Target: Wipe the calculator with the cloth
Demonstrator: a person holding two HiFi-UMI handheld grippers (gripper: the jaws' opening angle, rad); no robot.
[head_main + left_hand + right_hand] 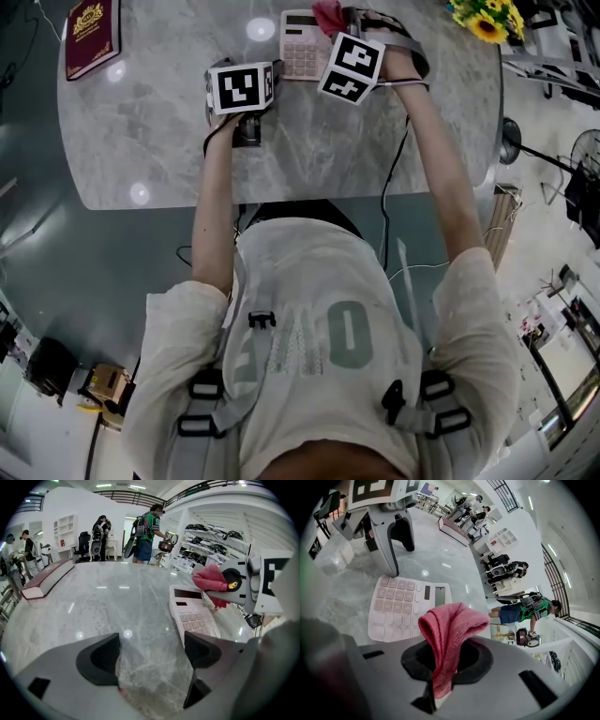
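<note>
A pale pink calculator [302, 44] lies flat on the grey marble table [150, 141], also seen as the calculator [194, 613] and the calculator [405, 606]. My right gripper [447, 658] is shut on a red cloth [450, 632], which bunches up out of its jaws. The cloth [211, 581] hangs just over the calculator's display end; I cannot tell whether it touches. The cloth [328, 14] shows beside the right gripper [352, 64]. My left gripper [151, 656] is open over bare table, its right finger beside the calculator's key end. The left gripper [242, 87] sits left of the calculator.
A dark red book [91, 37] lies at the table's far left, seen as the book [44, 578]. Yellow flowers [487, 19] stand at the far right. The table's front edge [281, 192] runs near the person's body. Several people stand beyond the table in the background.
</note>
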